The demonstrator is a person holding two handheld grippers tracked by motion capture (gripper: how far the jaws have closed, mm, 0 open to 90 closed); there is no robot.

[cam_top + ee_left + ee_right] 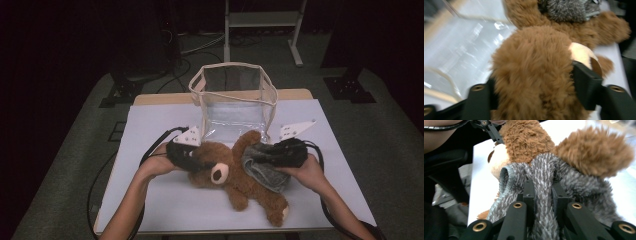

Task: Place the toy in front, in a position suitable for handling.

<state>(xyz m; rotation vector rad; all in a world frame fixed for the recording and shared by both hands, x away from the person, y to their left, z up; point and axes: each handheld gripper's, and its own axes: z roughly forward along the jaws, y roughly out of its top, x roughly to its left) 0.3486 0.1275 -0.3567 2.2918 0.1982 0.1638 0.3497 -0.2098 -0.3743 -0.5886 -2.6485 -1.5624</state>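
A brown teddy bear lies on its back on the white table cover, head toward the left. My left gripper has its jaws on either side of the bear's head, and both pads sink into the fur. A grey fuzzy garment sits on the bear's body. My right gripper is shut on a fold of that grey garment, pinched between its jaws. The bear's raised arm stands beside the fold. Farther off, the left gripper shows at the bear's head.
A clear plastic bag with cream trim stands open-topped just behind the bear, and its shiny wall is close to the left gripper. Cables trail off the table's left and right sides. A metal stand is on the floor beyond.
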